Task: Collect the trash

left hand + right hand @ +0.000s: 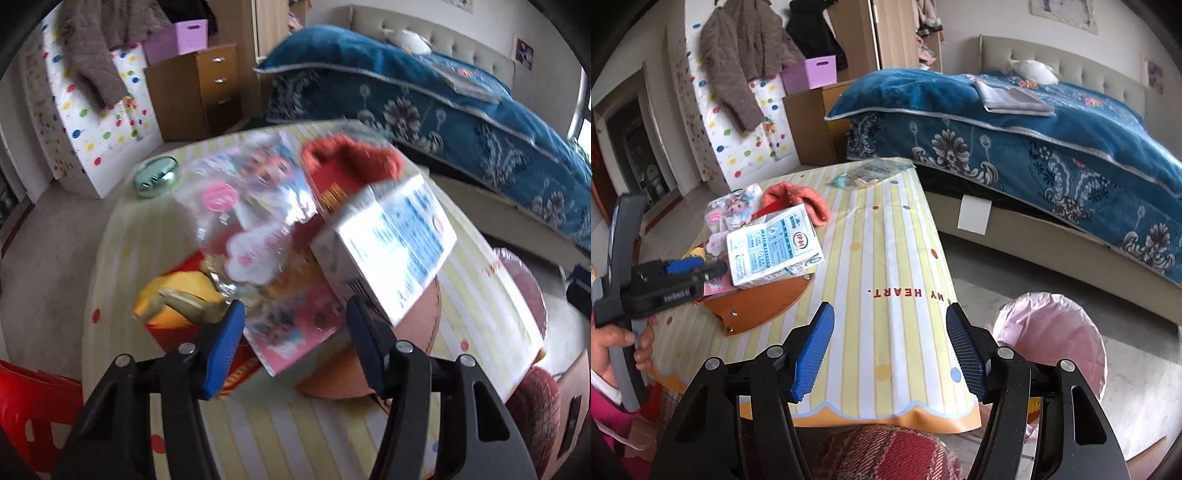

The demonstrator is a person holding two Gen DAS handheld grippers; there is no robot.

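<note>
Striped tablecloth (pixel 886 240) carries wrapper pile at left edge. Left gripper (pixel 295 339) jaws wide open around pink wrapper (pixel 291 317); right gripper (pixel 890 350) open, empty.

Left gripper (pixel 295 339) open above striped table (pixel 295 424). Pink wrapper (pixel 291 325) between its fingers; white carton (pixel 388 243) at 2 o'clock; yellow wrapper (pixel 173 299) at 10 o'clock.

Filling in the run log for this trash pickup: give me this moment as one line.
left gripper: open, at trash pile | right gripper: open, empty, above table | white carton: on pile | pink-lined bin: beside table
</note>
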